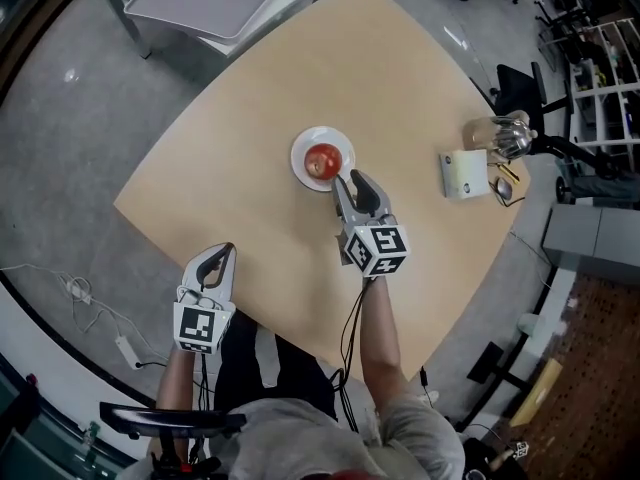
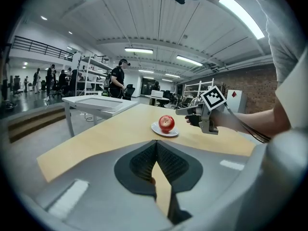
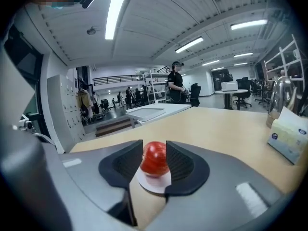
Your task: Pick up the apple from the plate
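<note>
Head view: apple point(image 1: 322, 160) on plate point(image 1: 300, 158) at centre of table point(image 1: 250, 98). Right gripper point(image 1: 347, 182) just below-right of the plate, tips at its rim, short of the apple. Left gripper point(image 1: 223, 256) lower left, at the table edge, well apart from the plate. Tissue box point(image 1: 465, 173) at right.

Left gripper view: left gripper point(image 2: 157, 146) jaws meet at the tips, nothing between. Apple point(image 2: 166, 123) on plate point(image 2: 157, 128) at mid frame, right gripper point(image 2: 192, 111) just right of it.

Right gripper view: right gripper point(image 3: 154, 146) jaws apart, moderately wide. Apple point(image 3: 155, 160) shows in the gap at the tips, on plate point(image 3: 153, 183). Cannot tell if the pads touch it.
</note>
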`<action>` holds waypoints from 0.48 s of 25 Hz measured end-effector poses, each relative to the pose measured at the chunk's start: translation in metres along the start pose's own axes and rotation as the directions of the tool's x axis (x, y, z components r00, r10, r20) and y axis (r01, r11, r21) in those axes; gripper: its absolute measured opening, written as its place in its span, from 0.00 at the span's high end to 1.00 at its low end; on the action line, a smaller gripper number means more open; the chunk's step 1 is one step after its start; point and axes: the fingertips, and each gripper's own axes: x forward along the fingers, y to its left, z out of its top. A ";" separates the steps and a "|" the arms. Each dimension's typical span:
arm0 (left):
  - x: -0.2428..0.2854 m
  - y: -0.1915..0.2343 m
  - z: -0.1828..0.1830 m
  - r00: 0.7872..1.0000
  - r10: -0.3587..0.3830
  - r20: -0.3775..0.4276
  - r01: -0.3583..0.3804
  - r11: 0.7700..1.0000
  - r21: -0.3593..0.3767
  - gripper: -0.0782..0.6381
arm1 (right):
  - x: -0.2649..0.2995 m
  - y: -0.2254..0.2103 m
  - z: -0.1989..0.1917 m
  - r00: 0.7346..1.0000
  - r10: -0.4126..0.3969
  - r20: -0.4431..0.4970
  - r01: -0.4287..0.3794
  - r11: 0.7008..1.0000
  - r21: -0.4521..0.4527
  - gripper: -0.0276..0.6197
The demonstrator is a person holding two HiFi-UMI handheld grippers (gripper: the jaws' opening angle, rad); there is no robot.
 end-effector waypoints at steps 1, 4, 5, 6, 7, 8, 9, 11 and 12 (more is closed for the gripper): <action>0.001 -0.001 -0.002 1.000 0.001 -0.003 -0.001 1.000 -0.002 0.86 | 0.004 -0.002 -0.003 1.000 0.007 -0.007 -0.007 1.000 0.008 0.73; 0.004 -0.003 -0.006 1.000 0.003 -0.008 -0.003 1.000 -0.011 0.86 | 0.016 -0.007 -0.009 0.999 0.034 -0.024 -0.033 0.999 0.033 0.68; 0.005 -0.003 -0.007 1.000 0.007 -0.010 -0.007 1.000 -0.013 0.86 | 0.020 -0.007 -0.011 0.999 0.041 -0.031 -0.040 0.998 0.039 0.65; 0.005 -0.002 -0.008 1.000 0.013 -0.014 -0.013 1.000 -0.013 0.86 | 0.024 -0.007 -0.013 0.998 0.045 -0.038 -0.044 0.998 0.043 0.62; 0.004 -0.001 -0.009 1.000 0.019 -0.018 -0.019 1.000 -0.014 0.86 | 0.027 -0.007 -0.015 0.998 0.049 -0.044 -0.047 0.998 0.048 0.60; 0.004 0.000 -0.010 0.999 0.023 -0.022 -0.023 1.000 -0.015 0.86 | 0.031 -0.007 -0.017 0.997 0.054 -0.050 -0.051 0.997 0.054 0.57; 0.004 0.001 -0.011 0.999 0.026 -0.026 -0.026 1.000 -0.017 0.86 | 0.034 -0.007 -0.019 0.997 0.060 -0.055 -0.056 0.997 0.061 0.55; 0.004 0.002 -0.013 0.999 0.032 -0.035 -0.032 0.999 -0.017 0.86 | 0.040 -0.007 -0.022 0.995 0.071 -0.065 -0.066 0.995 0.076 0.52; 0.004 0.002 -0.015 0.999 0.036 -0.039 -0.036 0.999 -0.015 0.86 | 0.043 -0.007 -0.024 0.995 0.073 -0.072 -0.067 0.995 0.080 0.51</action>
